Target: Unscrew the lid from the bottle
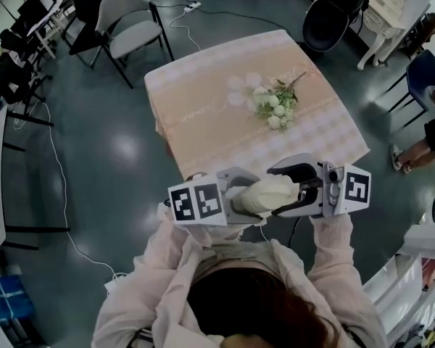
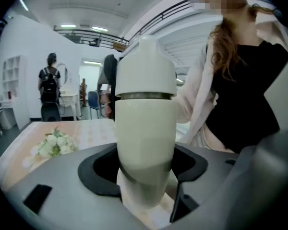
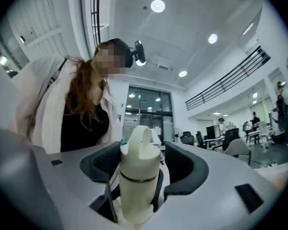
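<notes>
Left gripper: clamped on bottle body. Right gripper: clamped on lid, lid still on. Bottle up in air, off table. Tip imo: hold left dead still, twist right round bottle's axis, no yanking.

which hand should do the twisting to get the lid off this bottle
Right, likely. The right gripper has its jaws on the lid, so it can twist it; the left gripper clamps the bottle lower down, better for holding it steady.
</notes>
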Demonstrator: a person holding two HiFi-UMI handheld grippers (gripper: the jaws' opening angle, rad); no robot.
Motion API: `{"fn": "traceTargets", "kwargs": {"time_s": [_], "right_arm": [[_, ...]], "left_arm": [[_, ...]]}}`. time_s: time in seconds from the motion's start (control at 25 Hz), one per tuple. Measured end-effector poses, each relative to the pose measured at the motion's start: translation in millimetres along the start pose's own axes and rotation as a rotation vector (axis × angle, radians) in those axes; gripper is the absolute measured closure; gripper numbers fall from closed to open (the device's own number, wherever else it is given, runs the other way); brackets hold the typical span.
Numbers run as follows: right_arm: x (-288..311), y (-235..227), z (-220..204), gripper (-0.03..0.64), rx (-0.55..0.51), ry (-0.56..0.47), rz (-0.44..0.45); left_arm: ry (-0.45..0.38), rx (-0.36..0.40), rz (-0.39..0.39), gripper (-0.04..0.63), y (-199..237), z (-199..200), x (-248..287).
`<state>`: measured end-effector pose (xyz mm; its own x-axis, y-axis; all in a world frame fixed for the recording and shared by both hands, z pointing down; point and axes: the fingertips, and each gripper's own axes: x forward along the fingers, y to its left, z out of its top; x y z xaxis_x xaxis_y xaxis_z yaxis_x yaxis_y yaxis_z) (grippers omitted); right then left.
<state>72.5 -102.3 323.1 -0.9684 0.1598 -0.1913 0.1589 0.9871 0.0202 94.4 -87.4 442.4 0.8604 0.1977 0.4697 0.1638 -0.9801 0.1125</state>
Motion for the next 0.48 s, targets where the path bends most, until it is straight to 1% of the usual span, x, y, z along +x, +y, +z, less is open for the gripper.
{"fn": "traceTargets", "kwargs": {"time_s": [0.08, 0.12, 0.16, 0.24, 0.32, 0.36, 0.4, 0.48], "right_arm": [[-9.4, -20.5, 2.2, 0.301, 0.030, -0.051, -0.179], [-15.7, -29.7, 0.0, 0.285, 0.050, -0.063, -0.276], [-21.4, -37.2, -3.5, 0.282, 0.070, -0.068, -0.367], [-26.3, -47.4, -9.3, 0.275, 0.121, -0.082, -0.521], [-24.6, -55.7, -13.7, 0.275, 0.179, -0.094, -0.637], [-22.0, -58.6, -16.0, 0.274, 0.188, -0.085, -0.675], [-18.8, -60.3, -18.5, 0.275, 0.179, -0.060, -0.699], [-11.8, -61.9, -23.5, 0.281, 0.135, 0.019, -0.712]], "left_arm": [[-0.043, -0.084, 0.135, 0.279, 21.1, 0.4, -4.8], [-0.060, -0.134, 0.209, 0.279, 32.4, -0.8, -8.0], [-0.074, -0.182, 0.278, 0.279, 42.7, -2.8, -11.7], [-0.085, -0.249, 0.376, 0.279, 57.0, -7.4, -17.9], [-0.066, -0.259, 0.420, 0.279, 63.1, -11.0, -19.8], [-0.048, -0.250, 0.431, 0.279, 64.2, -12.5, -19.0], [-0.028, -0.237, 0.438, 0.279, 64.6, -14.0, -17.4], [0.003, -0.215, 0.439, 0.279, 63.7, -16.0, -13.3]]}}
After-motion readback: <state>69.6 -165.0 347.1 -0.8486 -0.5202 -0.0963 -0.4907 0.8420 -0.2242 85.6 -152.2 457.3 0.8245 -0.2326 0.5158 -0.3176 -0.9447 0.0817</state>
